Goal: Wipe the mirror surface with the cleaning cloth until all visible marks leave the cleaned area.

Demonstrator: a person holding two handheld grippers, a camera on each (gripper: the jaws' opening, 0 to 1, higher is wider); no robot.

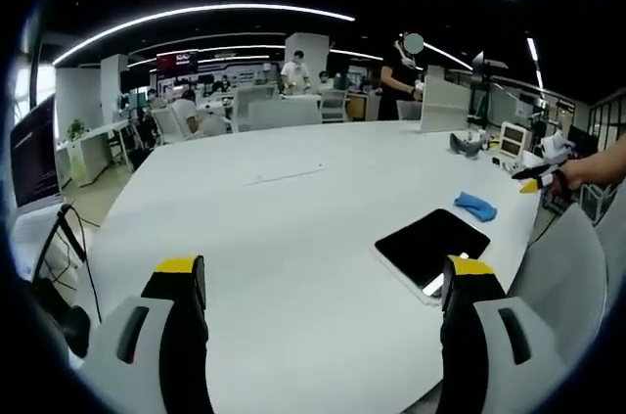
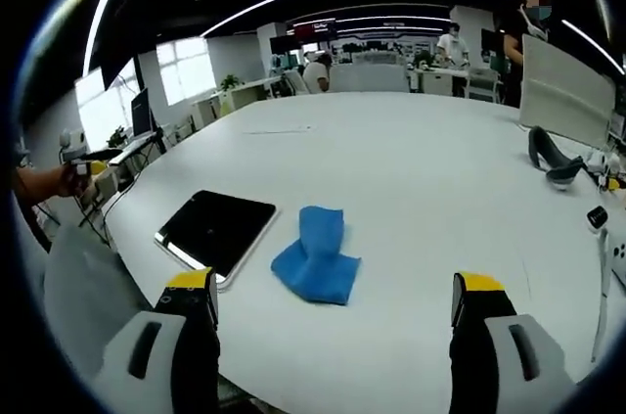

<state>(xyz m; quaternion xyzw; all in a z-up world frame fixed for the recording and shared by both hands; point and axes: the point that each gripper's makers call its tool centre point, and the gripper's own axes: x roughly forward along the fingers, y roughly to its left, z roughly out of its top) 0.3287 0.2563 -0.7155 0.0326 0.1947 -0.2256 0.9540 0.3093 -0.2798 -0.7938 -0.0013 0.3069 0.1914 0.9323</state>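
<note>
Left gripper view and right gripper view, both looking across a broad white counter (image 2: 421, 189) with a smooth matte top and a rounded near edge.

The mirror (image 2: 217, 231) is a flat rectangular slab with rounded corners, its face dark and glossy, framed by a thin pale border; it lies flat on the counter close to the near edge. In the left gripper view the same mirror (image 1: 431, 251) sits just ahead of the right-hand finger, a bright strip of reflection at its near corner.

The cleaning cloth (image 2: 316, 257) is soft blue fabric, folded and rumpled into a loose mound (one flap stands up at the rear). It rests on the counter just beside the mirror, not touching it as far as can be seen. In the left gripper view the cloth (image 1: 475, 206) lies beyond the mirror.

The left gripper (image 1: 325, 297) has its black, yellow-tipped fingers (image 1: 181, 287) spread wide apart, holding nothing. The right gripper (image 2: 333, 311) likewise has its fingers (image 2: 192, 301) wide apart and empty, poised over the near edge in front of the cloth.

Open counter stretches wide beyond the mirror and cloth. A dark curved object (image 2: 550, 160) and a pale upright panel (image 2: 567, 91) stand well apart, toward the far right side.
</note>
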